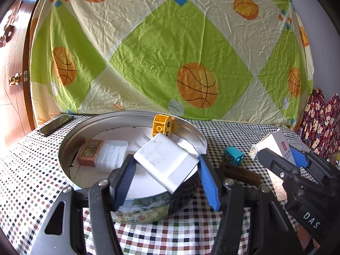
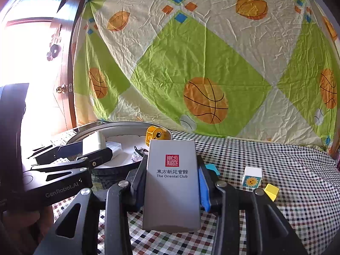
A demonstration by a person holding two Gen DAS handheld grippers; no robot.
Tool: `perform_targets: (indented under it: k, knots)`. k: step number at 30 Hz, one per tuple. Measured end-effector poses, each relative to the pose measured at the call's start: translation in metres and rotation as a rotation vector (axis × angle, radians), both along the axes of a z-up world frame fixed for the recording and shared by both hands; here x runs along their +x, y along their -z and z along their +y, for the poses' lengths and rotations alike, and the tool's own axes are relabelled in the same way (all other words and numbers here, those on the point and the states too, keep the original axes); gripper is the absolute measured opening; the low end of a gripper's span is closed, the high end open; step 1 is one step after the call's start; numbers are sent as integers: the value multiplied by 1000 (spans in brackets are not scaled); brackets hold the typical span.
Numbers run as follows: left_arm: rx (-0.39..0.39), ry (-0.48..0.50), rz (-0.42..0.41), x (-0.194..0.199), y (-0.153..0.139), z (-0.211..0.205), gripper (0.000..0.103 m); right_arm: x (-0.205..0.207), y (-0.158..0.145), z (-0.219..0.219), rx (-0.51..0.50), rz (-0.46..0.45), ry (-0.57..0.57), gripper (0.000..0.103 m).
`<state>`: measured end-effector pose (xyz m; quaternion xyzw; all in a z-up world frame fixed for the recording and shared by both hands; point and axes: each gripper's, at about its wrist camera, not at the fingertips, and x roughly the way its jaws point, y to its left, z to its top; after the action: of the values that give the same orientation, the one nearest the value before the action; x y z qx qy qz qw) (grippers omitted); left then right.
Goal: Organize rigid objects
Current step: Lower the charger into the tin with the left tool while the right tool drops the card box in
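Note:
In the left wrist view my left gripper (image 1: 166,159) is shut on a flat white block (image 1: 161,148), held tilted over the round metal tin (image 1: 85,127). In the tin lie a brown box (image 1: 90,152), a translucent white case (image 1: 111,155) and a yellow toy brick (image 1: 162,125) against the far wall. My right gripper (image 2: 172,161) is shut on a tall grey box (image 2: 172,191) with a red seal, held upright just right of the tin (image 2: 119,125). That grey box (image 1: 274,140) also shows at the right of the left wrist view.
On the checked tablecloth right of the tin lie a teal brick (image 1: 232,156) and a brown comb (image 1: 242,173). Farther right sit a white sun cube (image 2: 251,177) and a yellow block (image 2: 271,191). A phone (image 1: 55,124) lies behind the tin on the left. A basketball-print sheet hangs behind.

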<state>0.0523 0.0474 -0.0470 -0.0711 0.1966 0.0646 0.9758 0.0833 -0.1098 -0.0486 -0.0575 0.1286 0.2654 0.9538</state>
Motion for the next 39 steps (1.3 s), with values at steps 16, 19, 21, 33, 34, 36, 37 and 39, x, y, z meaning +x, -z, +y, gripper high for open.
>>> perform_targets:
  k: [16,19,21,33,34,36,37,39]
  knots:
    - [7,-15,9,-3,-1,17,60,8,4,23,-27,42,-35,43]
    - [9,-24,18,-3,-3,24,60,10,3,29,-45,41,-46,43]
    - [12,-36,23,-3,-6,30,60,12,0,33,-49,45,-58,43]
    - [-30,-48,148,33,-13,87,60,67,-21,91,-39,229,-187,43]
    - [-25,-53,164,38,-12,91,60,71,-20,96,-44,241,-191,43]
    - [-21,-56,187,44,-9,97,60,79,-17,106,-54,263,-199,43]
    - [-19,-55,195,47,-9,99,60,82,-15,112,-61,268,-201,43]
    - [-3,-60,213,52,-6,102,60,87,-11,120,-74,274,-208,43]
